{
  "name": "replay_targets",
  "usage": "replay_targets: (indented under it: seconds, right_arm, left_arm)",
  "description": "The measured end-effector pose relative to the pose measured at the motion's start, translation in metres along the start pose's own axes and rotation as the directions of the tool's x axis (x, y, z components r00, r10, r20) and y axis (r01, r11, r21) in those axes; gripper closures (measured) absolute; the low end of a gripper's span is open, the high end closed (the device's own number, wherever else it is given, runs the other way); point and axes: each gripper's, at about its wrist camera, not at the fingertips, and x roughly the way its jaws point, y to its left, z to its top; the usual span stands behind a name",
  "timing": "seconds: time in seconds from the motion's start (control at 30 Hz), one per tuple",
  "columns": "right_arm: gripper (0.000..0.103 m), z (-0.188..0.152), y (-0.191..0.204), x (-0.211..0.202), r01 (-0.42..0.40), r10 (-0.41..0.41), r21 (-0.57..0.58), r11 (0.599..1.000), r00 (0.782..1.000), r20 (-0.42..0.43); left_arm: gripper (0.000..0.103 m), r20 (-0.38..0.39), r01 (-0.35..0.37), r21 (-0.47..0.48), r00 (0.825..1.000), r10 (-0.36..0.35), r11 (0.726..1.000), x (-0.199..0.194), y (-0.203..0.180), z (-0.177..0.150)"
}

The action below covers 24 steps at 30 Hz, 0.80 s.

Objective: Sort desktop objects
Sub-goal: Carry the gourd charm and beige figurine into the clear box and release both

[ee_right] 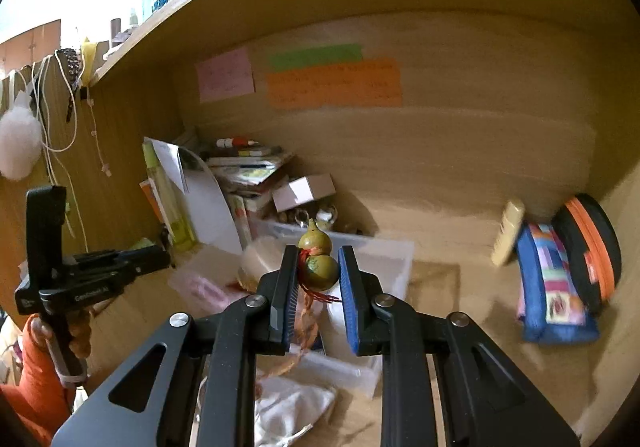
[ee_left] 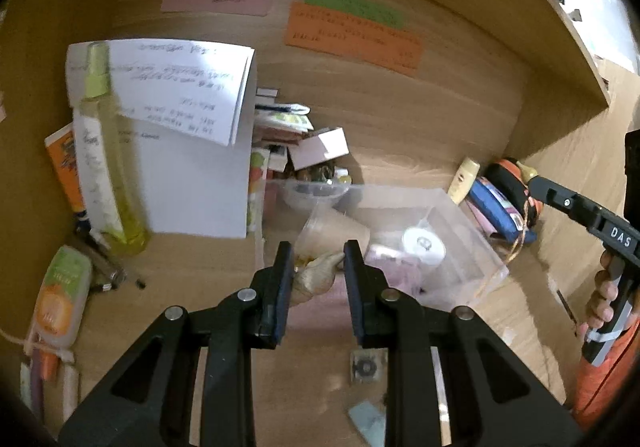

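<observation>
**Both grippers loaded over the clear box**

The left gripper (ee_left: 314, 261) reaches forward and slightly down over the bench (ee_left: 420, 163), its fingers (ee_left: 284, 271) pinching a pale cloth pouch (ee_left: 316, 277) that bulges out between them. It hangs just in front of the transparent plastic box (ee_left: 460, 243), near a tipped plastic cup (ee_left: 332, 231).

The right gripper (ee_right: 318, 267) points level toward the back wall, its fingers (ee_right: 348, 275) clamped on a small green gourd charm (ee_right: 318, 261) held upright, stem on top, a red tassel (ee_right: 316, 293) trailing below it. The charm is lifted clear of the bench, above the box (ee_right: 384, 259). In the left view the right gripper's body (ee_left: 576, 207) shows at the edge, a hand (ee_left: 602, 297) wrapped round its grip.

Counted: three coloured notes on the back wall, one pink (ee_right: 226, 75), one green (ee_right: 316, 55), one orange (ee_right: 334, 83). One yellow-green spray bottle (ee_left: 102, 151) stands at left before one sheet of white paper (ee_left: 192, 175). One blue patterned pouch (ee_right: 552, 283), one black-and-orange zip case (ee_right: 588, 247) and one cream tube (ee_right: 508, 233) lean at right.
</observation>
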Motion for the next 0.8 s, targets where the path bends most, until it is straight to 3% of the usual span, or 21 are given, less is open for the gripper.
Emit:
replay_targets:
  seconds: [0.2, 0.43, 0.8]
  right_arm:
    - [0.085, 0.003, 0.001, 0.039, 0.008, -0.009, -0.017, 1.0, 0.998, -0.057]
    - [0.085, -0.015, -0.001, 0.085, 0.007, -0.011, -0.023, 1.0, 0.987, -0.16]
    - [0.085, -0.04, -0.004, 0.111, 0.04, -0.055, -0.07, 0.997, 0.973, -0.226]
  left_arm:
    - [0.078, -0.01, 0.006, 0.016, 1.0, -0.006, 1.0, 0.023, -0.005, 0.017]
    - [0.078, -0.072, 0.01, 0.028, 0.997, -0.008, 1.0, 0.057, -0.009, 0.017]
    - [0.079, -0.135, -0.002, 0.084, 0.991, 0.013, 0.996, 0.079, -0.018, 0.003]
